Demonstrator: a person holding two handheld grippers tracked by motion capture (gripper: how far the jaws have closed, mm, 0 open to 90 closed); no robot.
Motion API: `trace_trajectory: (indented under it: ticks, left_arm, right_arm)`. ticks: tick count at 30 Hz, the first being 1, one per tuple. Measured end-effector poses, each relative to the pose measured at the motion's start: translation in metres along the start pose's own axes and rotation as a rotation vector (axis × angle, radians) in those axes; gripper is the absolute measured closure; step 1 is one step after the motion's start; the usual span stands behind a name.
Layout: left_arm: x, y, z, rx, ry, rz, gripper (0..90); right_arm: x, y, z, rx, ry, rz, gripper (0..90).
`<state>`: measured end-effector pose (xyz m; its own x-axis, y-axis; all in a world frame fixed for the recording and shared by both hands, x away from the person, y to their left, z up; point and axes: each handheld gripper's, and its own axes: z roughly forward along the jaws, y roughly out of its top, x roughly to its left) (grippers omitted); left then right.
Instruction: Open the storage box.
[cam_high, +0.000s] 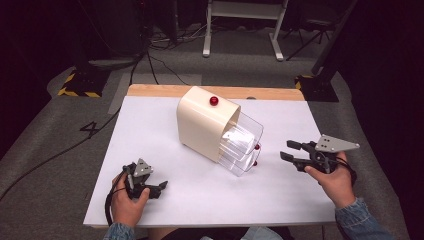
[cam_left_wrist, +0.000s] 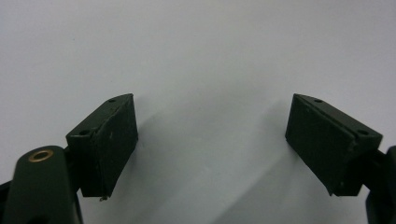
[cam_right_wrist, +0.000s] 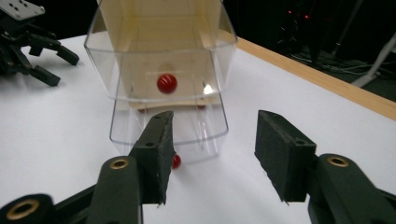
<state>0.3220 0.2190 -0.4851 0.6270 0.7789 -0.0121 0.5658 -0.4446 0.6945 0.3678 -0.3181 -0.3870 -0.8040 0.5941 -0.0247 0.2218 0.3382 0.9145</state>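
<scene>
The right gripper (cam_right_wrist: 210, 154), jaws spread, faces the clear drawers (cam_right_wrist: 163, 84), likely to push them; the left gripper (cam_left_wrist: 210, 144) rests released on the tabletop (cam_high: 165, 120).

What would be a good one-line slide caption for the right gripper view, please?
Open right tongs face a cream drawer unit's two pulled-out clear drawers, red knob ahead.

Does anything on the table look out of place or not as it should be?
Yes. The cream drawer cabinet lies tipped over on the white table, and its clear drawers hang partly pulled out towards the right gripper. Nothing looks spilled or broken.
</scene>
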Motion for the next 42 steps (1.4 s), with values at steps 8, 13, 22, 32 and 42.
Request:
trace_trajectory:
  ticks: [8,13,22,32,42]
  left_arm:
    - [0.001,0.0,0.0,0.0,-0.003,-0.002,17.1]
    - [0.001,0.0,0.0,0.0,-0.003,-0.003,17.1]
    - [0.001,0.0,0.0,0.001,-0.003,-0.003,17.1]
    - [0.001,0.0,0.0,0.001,-0.003,-0.003,17.1]
    - [0.001,0.0,0.0,0.001,-0.003,-0.003,17.1]
  right_arm:
    - [-0.009,-0.018,-0.028,0.058,-0.041,0.028,41.5]
    - [-0.017,-0.031,-0.041,0.11,-0.069,0.059,40.3]
    - [-0.031,-0.057,-0.045,0.208,-0.094,0.098,38.3]
    - [-0.044,-0.09,-0.039,0.325,-0.117,0.138,35.9]
    - [-0.038,-0.114,-0.026,0.356,-0.088,0.065,15.0]
